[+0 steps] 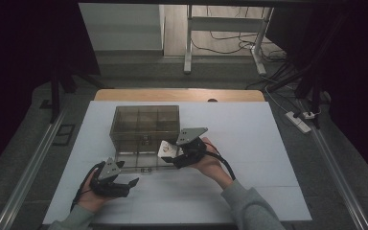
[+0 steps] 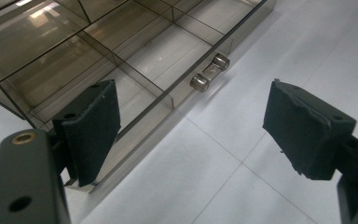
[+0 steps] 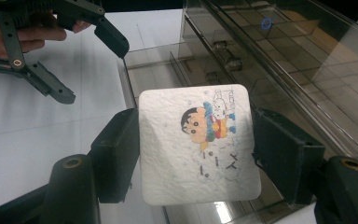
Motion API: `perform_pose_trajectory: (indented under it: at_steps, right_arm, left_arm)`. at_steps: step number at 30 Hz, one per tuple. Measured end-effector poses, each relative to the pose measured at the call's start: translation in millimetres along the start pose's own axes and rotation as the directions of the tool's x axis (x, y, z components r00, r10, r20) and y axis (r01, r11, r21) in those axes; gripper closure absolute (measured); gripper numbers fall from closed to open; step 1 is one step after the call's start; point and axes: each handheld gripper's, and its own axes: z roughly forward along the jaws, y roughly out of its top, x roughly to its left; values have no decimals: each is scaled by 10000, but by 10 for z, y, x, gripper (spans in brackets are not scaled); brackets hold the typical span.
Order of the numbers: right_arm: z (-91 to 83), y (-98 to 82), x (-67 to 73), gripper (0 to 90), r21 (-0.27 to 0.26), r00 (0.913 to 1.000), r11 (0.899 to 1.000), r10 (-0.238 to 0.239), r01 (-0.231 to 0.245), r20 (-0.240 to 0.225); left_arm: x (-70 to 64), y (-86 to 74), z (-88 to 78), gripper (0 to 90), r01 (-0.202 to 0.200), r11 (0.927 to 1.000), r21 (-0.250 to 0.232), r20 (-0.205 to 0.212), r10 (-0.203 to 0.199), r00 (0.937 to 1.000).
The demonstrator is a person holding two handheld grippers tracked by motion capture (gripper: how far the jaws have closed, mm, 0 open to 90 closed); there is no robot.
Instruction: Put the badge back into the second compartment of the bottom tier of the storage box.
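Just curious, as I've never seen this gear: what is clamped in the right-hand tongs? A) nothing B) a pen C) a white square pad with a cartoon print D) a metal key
C: the right tongs squeeze a white cartoon-printed pad from both sides.

The tissue pack (image 3: pixel 198 142) is white, with a printed cartoon boy in black, red, yellow and blue. The organiser box (image 1: pixel 145 125) is smoky brown and see-through. The tongs (image 3: pixel 196 158) are black. The desk (image 1: pixel 249 143) is white.
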Motion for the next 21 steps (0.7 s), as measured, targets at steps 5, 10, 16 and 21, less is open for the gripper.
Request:
perform_pose_trajectory:
  at_steps: [5, 10, 16, 21]
  right_arm:
    - [54, 23, 13, 325, -31, 10000, 10000, -10, 10, -77]
    - [105, 38, 26, 325, -9, 9999, 10000, -49, 49, -162]
    - [158, 51, 26, 325, 6, 9998, 10000, -70, 70, -206]
    - [219, 71, 25, 325, -60, 9996, 10000, -24, 22, -270]
  left_arm:
    - [-3, -2, -3, 187, -7, 10000, -10, 7, 7, 10000]
    - [-1, -3, -1, 186, -39, 10000, 35, 17, 39, 10000]
    - [-6, -4, -4, 186, -32, 10000, 26, 17, 32, 10000]
    - [-3, -1, 5, 186, -29, 10000, 40, 48, 28, 10000]
